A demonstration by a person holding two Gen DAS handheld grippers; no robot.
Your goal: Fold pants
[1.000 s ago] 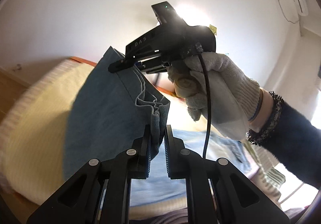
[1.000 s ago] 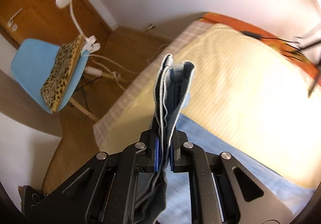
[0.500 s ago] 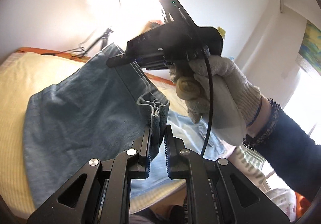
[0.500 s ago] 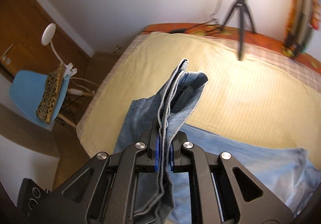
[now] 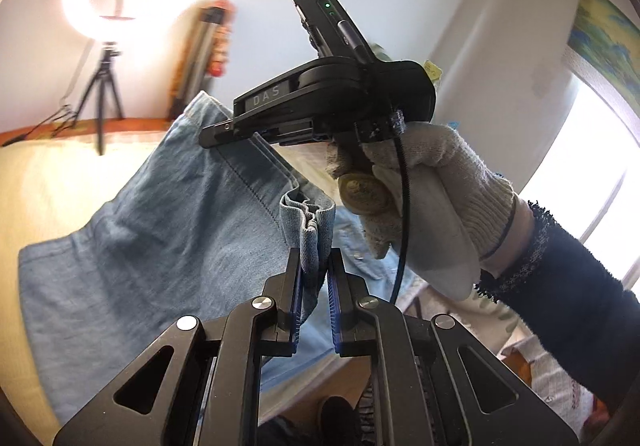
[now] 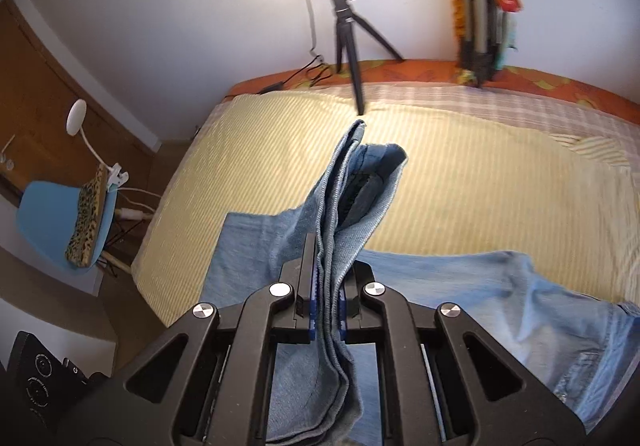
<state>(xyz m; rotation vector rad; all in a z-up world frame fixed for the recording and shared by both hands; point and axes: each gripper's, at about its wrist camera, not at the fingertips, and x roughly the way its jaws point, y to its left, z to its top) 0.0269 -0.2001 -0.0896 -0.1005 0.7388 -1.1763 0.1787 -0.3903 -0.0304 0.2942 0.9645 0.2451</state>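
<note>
Blue denim pants (image 5: 152, 230) hang lifted over a yellow bed, held by both grippers along one edge. My left gripper (image 5: 315, 266) is shut on a bunched corner of the denim. In the left wrist view the right gripper (image 5: 224, 132), held by a white-gloved hand (image 5: 432, 198), clamps the far corner of the same edge. In the right wrist view my right gripper (image 6: 326, 282) is shut on several stacked hem layers of the pants (image 6: 352, 198) standing up between the pads. The rest of the pants (image 6: 500, 298) lies on the bed to the right.
The yellow striped bedspread (image 6: 460, 186) fills the middle, with an orange edge along the far wall. A ring light on a tripod (image 6: 344, 22) stands at the bed's far edge. A blue chair (image 6: 60, 218) with a leopard cushion and a white lamp sits left on the wood floor.
Both grippers have swung sideways with the denim still clamped. The ring light and tripod have come into both views, and more of the pants now lies spread on the bed.
</note>
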